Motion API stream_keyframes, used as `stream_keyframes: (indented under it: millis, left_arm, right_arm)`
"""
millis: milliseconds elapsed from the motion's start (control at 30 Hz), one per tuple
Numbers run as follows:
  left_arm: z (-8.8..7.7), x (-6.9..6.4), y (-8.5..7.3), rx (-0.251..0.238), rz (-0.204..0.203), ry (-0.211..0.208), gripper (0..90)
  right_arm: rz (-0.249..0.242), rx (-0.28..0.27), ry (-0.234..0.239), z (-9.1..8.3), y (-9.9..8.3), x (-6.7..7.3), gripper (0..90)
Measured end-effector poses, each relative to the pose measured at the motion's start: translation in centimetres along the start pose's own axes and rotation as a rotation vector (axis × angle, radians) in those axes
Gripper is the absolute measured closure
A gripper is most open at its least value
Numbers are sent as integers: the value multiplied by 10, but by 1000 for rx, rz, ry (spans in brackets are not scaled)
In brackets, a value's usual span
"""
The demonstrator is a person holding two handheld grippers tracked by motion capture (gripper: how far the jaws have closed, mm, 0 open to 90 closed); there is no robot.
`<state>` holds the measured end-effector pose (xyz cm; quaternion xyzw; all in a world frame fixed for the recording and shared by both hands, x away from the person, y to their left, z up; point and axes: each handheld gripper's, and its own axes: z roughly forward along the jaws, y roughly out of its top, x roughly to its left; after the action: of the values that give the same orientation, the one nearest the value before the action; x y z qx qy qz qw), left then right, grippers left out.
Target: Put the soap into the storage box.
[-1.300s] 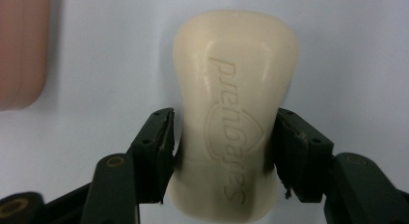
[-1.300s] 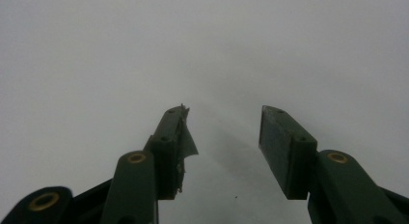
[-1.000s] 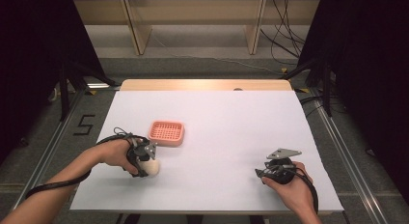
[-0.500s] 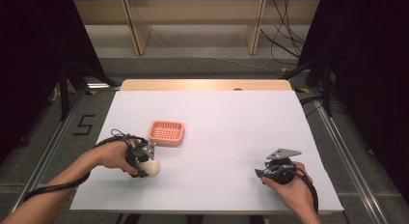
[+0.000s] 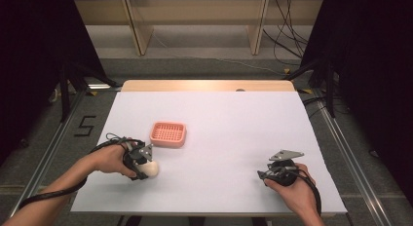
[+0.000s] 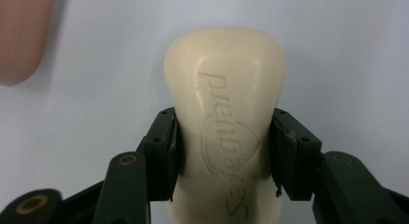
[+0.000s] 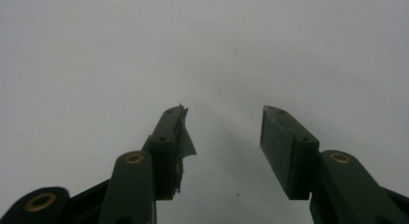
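Your left claw [image 6: 224, 151] has just squeezed shut on the cream bar of soap [image 6: 224, 118], one pad on each long side, low on the bar near your end. The soap sits on the white desk [image 5: 219, 123], near your edge on the left. Keep that squeeze soft and steady, since soap is slippery, and lift it straight up. The pink soap dish [image 5: 168, 134] waits just beyond. Your right claw [image 7: 224, 147] rests wide open with nothing in it.
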<state>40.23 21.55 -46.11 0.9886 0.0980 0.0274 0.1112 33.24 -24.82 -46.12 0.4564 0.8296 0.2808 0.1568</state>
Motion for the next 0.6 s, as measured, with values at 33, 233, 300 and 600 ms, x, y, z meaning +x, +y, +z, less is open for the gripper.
stream_keyframes:
  millis: [33, 233, 300, 600]
  left_arm:
    - [0, 0, -1, -6, -2, 3, 492]
    - [-1, -1, -5, -24, -26, 21, 492]
    - [-1, -1, -7, -30, -35, 25, 492]
    - [-2, -3, -16, -86, -85, 40, 493]
  right_arm:
    - [-1, 0, 0, 0, 0, 0, 523]
    - [4, -11, 5, 0, 0, 1, 523]
    - [21, -4, 10, -1, 0, 2, 523]
    - [20, -5, 11, -1, 0, 2, 521]
